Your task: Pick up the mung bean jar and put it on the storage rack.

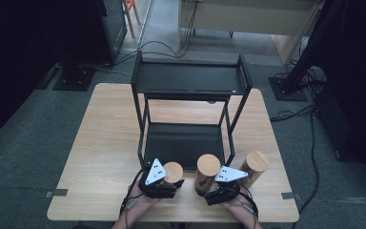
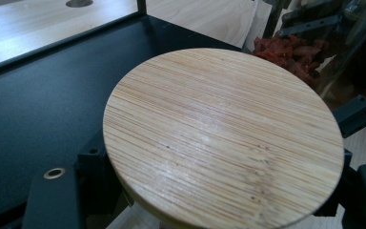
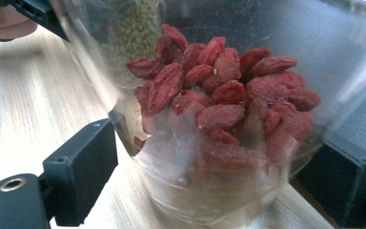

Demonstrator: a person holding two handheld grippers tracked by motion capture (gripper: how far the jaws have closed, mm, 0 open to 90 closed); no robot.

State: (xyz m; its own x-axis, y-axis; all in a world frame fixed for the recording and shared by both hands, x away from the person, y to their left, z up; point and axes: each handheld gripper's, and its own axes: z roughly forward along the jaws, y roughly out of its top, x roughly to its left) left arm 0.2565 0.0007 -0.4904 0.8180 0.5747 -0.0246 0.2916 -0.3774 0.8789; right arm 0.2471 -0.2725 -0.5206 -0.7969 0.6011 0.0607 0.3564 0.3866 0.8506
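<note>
Right now you've got a jar in each gripper at the near edge of the wooden table [image 1: 100, 143]. Your left gripper [image 1: 164, 183] is clamped on the jar w/ the bamboo lid [image 1: 173, 171]; left gripper view shows that lid [image 2: 221, 138] sitting between the two black jaws, which hug the jar just under it. Your right gripper [image 1: 214, 191] has its jaws at both sides of the goji berry jar [image 1: 207, 171], near the base; from the right gripper view they look snug on the clear wall [image 3: 228, 129], so I'd call it gripped.

Key relation: the black two-tier rack [image 1: 190, 78] stands straight ahead of both jars, its lower shelf [image 1: 183, 143] just beyond them, long axis across the table. Both jars stand upright. Left jar is nearer the shelf's front-left post, so probably goes in first.

High view gives the third jar [image 1: 255, 164] to the right, untouched. Right gripper view adds the contents: red berries, plus green beans [image 3: 133, 28] in the jar behind.
</note>
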